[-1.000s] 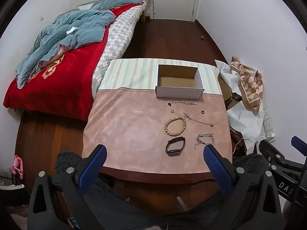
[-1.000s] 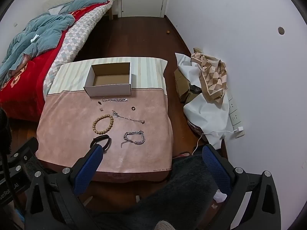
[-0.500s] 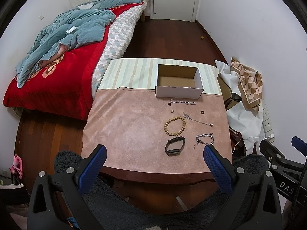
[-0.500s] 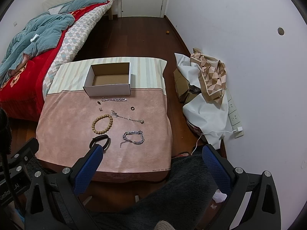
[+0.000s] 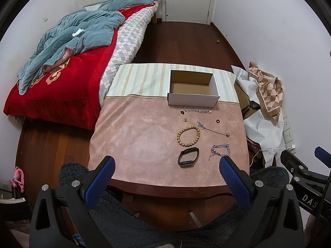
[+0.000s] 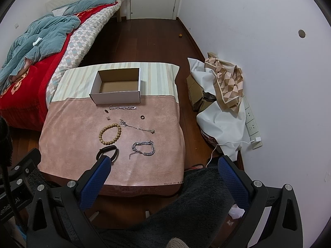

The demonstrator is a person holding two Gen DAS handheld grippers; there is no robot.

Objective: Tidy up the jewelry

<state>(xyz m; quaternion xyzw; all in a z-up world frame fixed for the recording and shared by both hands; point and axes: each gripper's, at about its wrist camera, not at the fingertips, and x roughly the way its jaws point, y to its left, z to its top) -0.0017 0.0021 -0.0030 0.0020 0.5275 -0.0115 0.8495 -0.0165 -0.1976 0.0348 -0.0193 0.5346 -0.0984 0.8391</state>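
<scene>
Jewelry lies on a pink cloth-covered table [image 5: 134, 144]. A wooden bead bracelet [image 5: 188, 135], a black wristband [image 5: 188, 157], a thick silver chain bracelet [image 5: 220, 149], a thin chain [image 5: 213, 129], a silver chain [image 5: 197, 110] by the box and small rings [image 5: 217, 121] are spread out. An open white cardboard box [image 5: 193, 91] stands empty at the far side. My left gripper [image 5: 166, 166] is open and empty above the near edge. My right gripper [image 6: 163, 165] is open and empty, near the front right; the wristband [image 6: 107, 152] lies by its left finger.
A bed [image 5: 62, 62] with red and blue-grey covers stands to the left. A pile of cloth and cardboard [image 5: 262, 95] lies against the right wall, with wall sockets and a charger cable [image 6: 251, 124]. A dark fluffy rug [image 6: 196, 206] lies below the table's front.
Both grippers have drifted very slightly; the table sits a touch higher in both views. Nothing on the table has moved.
</scene>
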